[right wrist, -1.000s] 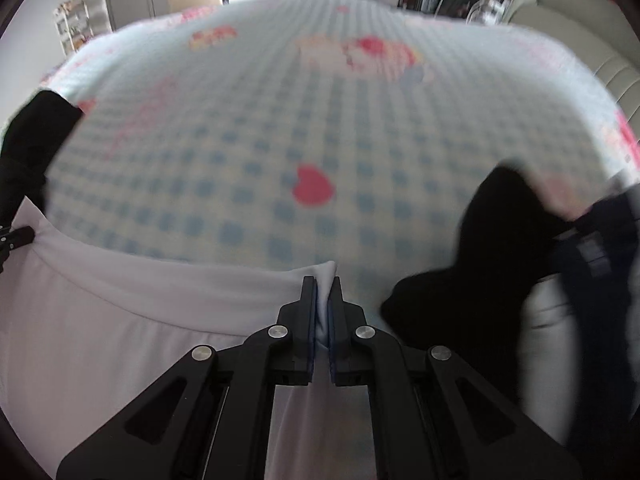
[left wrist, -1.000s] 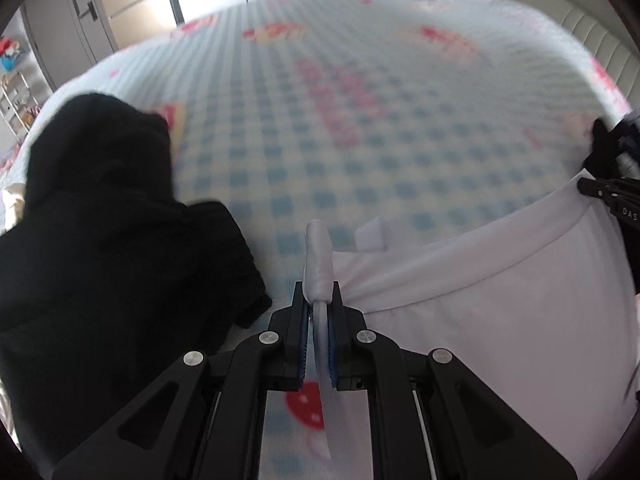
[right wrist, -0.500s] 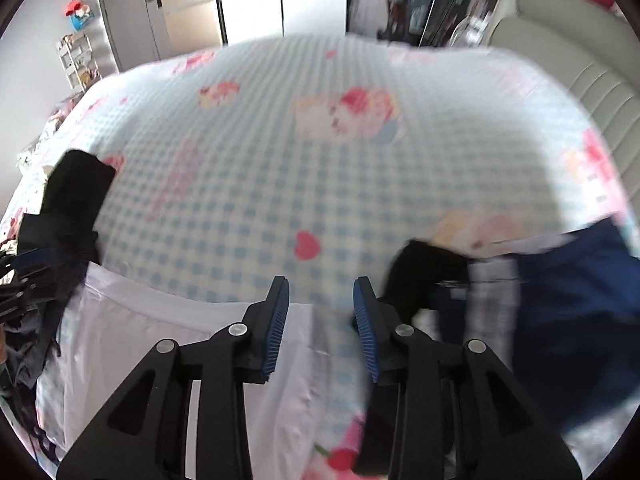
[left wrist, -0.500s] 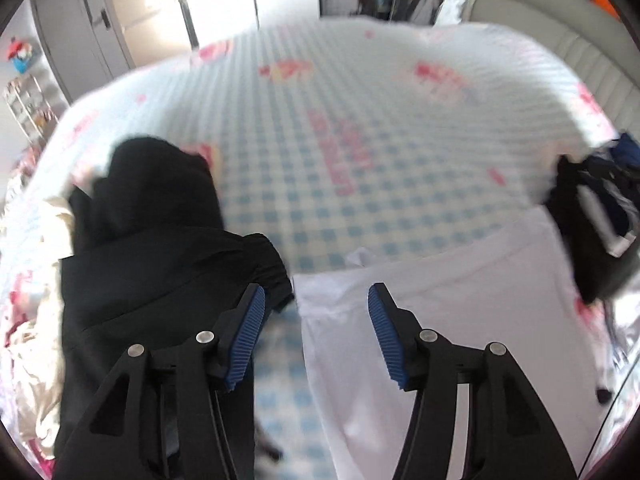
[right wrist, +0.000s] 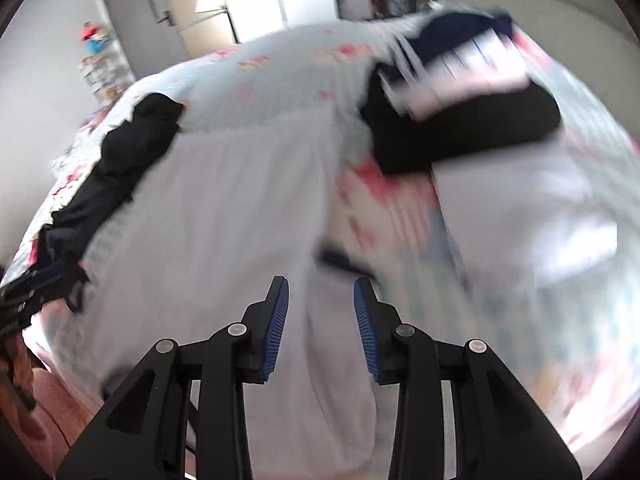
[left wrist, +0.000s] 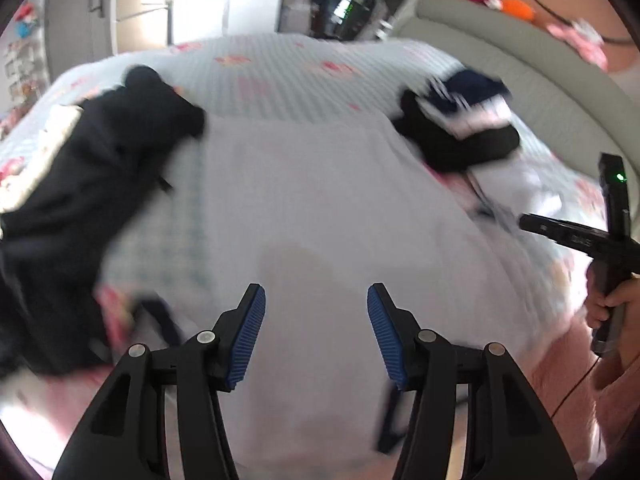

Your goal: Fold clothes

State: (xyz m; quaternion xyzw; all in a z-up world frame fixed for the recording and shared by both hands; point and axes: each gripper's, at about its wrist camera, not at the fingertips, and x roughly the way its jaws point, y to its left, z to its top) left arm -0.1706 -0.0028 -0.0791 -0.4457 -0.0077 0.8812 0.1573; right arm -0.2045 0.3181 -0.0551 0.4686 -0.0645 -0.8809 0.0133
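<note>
White cloth is what matters here: the white garment (left wrist: 320,200) lies spread across the checked bedspread (left wrist: 280,68), between the black clothes (left wrist: 100,168) on your left and the stack of dark and striped clothes (left wrist: 460,120) on your right. Your left gripper (left wrist: 316,320) hangs over its near part with jaws wide apart, holding nothing. Your right gripper (right wrist: 320,312) is also parted, empty, straddling a raised fold of that cloth. Both views are smeared, so judge edges with care. Your risks, as I judge them: closing on that ridge may catch one layer only, or the bedspread with it, and the fold will skew. A wide sweep could drag a black sleeve along or topple the stack beside the garment
</note>
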